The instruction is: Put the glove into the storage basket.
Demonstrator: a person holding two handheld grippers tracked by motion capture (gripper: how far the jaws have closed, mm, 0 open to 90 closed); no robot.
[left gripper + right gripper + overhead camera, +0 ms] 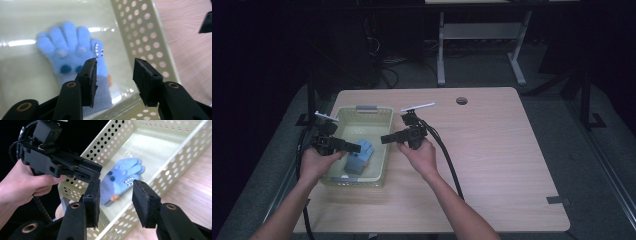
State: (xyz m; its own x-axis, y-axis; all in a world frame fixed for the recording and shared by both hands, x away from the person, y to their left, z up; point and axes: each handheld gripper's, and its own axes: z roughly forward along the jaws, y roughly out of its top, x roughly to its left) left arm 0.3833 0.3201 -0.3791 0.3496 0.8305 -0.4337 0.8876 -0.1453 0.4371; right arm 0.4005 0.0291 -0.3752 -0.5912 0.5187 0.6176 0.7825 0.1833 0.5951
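A blue knitted glove (pixel 361 156) with a small monster face lies flat on the floor of a pale yellow perforated basket (pixel 362 111). My left gripper (pixel 354 146) hovers over the basket's left side, its jaws open above the glove (pixel 72 55) with nothing between them (pixel 115 68). At the basket's right rim, my right gripper (pixel 386 138) points left toward it. Its jaws (pixel 116 190) stand open and empty, framing the glove (pixel 120 180) below. The left gripper (pixel 96 172) and the hand holding it appear beyond, over the basket wall (pixel 175 162).
The basket sits on the left part of a wooden table (pixel 502 150). A black cable (pixel 447 160) trails from the right gripper along the forearm. A round cable hole (pixel 461 100) is near the far edge, and a tape strip (pixel 558 200) lies by the right front corner.
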